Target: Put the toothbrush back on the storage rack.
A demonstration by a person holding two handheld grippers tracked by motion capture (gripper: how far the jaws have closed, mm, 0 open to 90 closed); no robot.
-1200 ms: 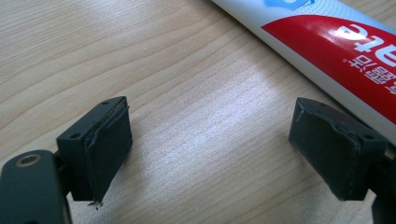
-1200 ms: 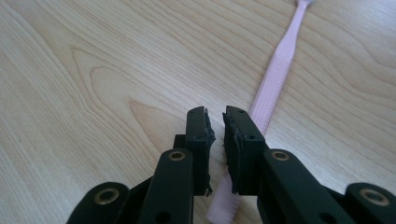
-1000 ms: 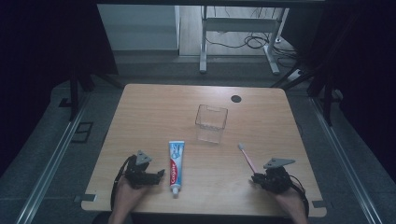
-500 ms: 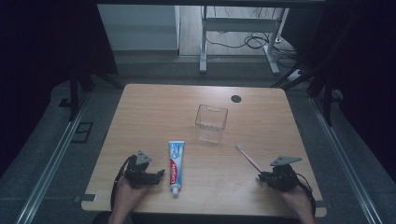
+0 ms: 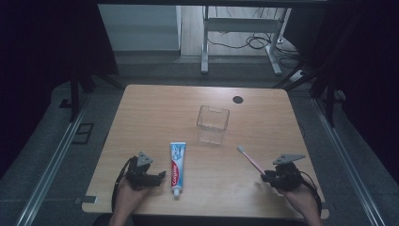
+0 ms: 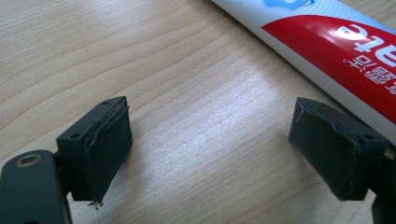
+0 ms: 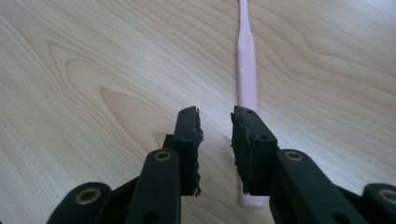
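Note:
A red, white and blue toothpaste tube (image 5: 177, 165) lies near the table's front edge, cap toward me. My left gripper (image 5: 161, 175) rests just left of it, open wide over bare wood (image 6: 215, 130), with the tube (image 6: 336, 32) beyond its right jaw. A pink toothbrush (image 5: 250, 159) lies at the right, bristles pointing away. My right gripper (image 5: 265, 177) sits at its handle end. Its jaws (image 7: 215, 116) stand a narrow gap apart with nothing between them. The toothbrush handle (image 7: 247, 70) runs under the right jaw. A clear plastic cup (image 5: 212, 124) stands upright mid-table.
The wooden table (image 5: 150, 117) has a black round cap (image 5: 237, 100) at its far right. Cables trail from both grippers along the front edge. A metal desk frame (image 5: 240, 28) and floor rails stand beyond the table.
My right gripper has drawn back a little to the right along the toothbrush handle. The left gripper, the toothpaste and the cup have not moved.

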